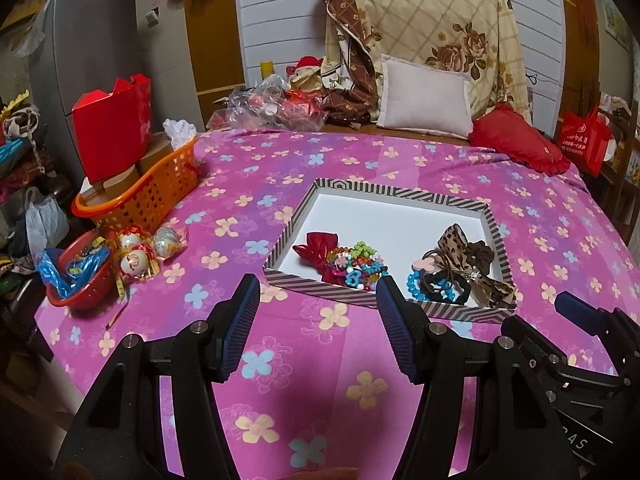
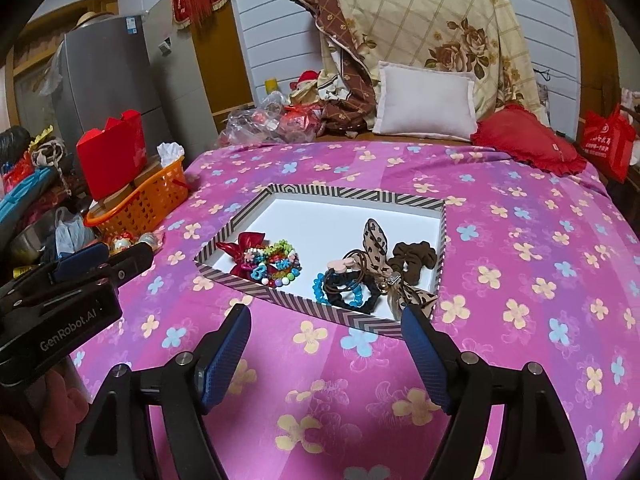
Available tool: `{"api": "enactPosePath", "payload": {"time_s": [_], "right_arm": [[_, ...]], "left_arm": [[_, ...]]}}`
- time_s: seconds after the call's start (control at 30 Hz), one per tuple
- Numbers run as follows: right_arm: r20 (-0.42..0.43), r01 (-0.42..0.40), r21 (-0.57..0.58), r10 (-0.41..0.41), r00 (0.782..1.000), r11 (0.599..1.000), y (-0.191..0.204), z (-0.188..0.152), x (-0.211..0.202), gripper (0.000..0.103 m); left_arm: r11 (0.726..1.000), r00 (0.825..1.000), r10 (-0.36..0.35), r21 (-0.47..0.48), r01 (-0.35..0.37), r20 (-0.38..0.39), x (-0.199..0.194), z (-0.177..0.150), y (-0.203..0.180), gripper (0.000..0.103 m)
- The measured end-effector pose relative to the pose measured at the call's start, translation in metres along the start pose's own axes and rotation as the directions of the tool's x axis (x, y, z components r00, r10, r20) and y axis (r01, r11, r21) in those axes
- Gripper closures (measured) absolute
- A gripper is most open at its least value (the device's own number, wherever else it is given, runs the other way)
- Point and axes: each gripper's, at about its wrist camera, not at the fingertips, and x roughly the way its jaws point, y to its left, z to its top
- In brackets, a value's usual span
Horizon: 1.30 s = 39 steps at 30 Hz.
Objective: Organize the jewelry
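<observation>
Nearest the lens, the left hand-held gripper point(image 1: 318, 294) stands wide with nothing between its blue pads, hovering over the pink flowered bedspread point(image 1: 312, 380) just short of the striped box point(image 1: 404, 196). Inside the box, a red bow point(image 1: 316, 249) and bead bracelets point(image 1: 356, 266) lie at its left, dark hair ties point(image 1: 442, 286) and a leopard bow point(image 1: 454, 242) at its right. Beside it, the right hand-held gripper point(image 2: 326, 322) is also wide and empty, its tips at the box's near wall.

Both grippers point(image 1: 318, 288) point(image 2: 326, 318) agape, empty
</observation>
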Motion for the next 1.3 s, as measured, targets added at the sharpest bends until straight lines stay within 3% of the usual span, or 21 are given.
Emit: {"api": "enactPosePath", "payload": {"time_s": [1.3], "right_arm": [[-0.033, -0.008, 0.003, 0.008, 0.999, 1.000, -0.002, 0.000, 0.014, 0.026]], "left_arm": [[1.000, 1.000, 0.009, -0.005, -0.009, -0.026, 0.010, -0.001, 0.001, 0.043]]}}
